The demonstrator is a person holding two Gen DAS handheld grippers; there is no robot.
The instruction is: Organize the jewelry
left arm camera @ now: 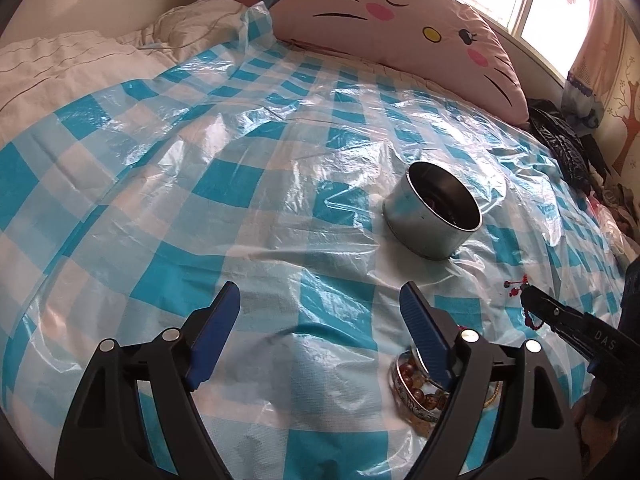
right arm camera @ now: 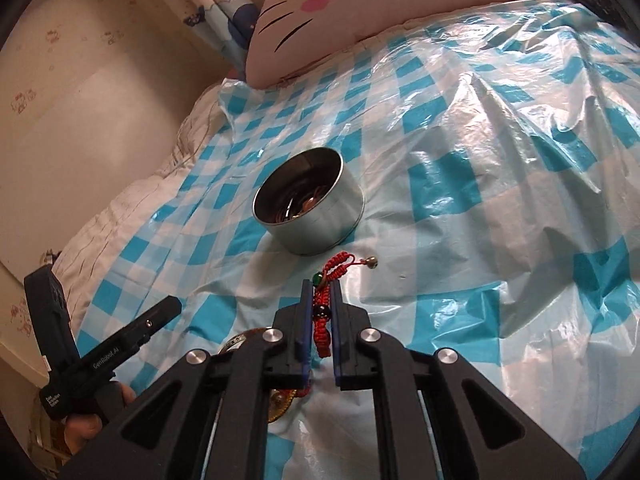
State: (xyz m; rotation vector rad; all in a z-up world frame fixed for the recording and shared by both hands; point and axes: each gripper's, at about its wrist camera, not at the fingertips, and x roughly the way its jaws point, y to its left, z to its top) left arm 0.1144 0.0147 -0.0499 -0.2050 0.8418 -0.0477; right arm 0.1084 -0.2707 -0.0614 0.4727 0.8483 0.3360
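Observation:
A round metal tin [left arm camera: 424, 228] [right arm camera: 320, 232] stands open on the blue-checked plastic sheet [left arm camera: 200, 200], with a few pieces of jewelry inside. My right gripper [right arm camera: 321, 286] is shut on a red braided bracelet [right arm camera: 334, 266] with green and dark beads, just in front of the tin; its loop and a small bell lie on the sheet. In the left wrist view the right gripper [left arm camera: 532, 298] comes in from the right, with red beads at its tip. My left gripper [left arm camera: 320, 292] is open, nothing between its fingers. An amber bead bracelet and a patterned bangle [left arm camera: 412, 384] lie by its right finger.
A pink cat-face pillow [left arm camera: 400, 20] [right arm camera: 360, 8] lies at the head of the bed. A white quilt [left arm camera: 60, 68] is bunched at the left. A black bag [left arm camera: 568, 148] sits at the right edge, under the window. A hand holds the left gripper's handle [right arm camera: 80, 376].

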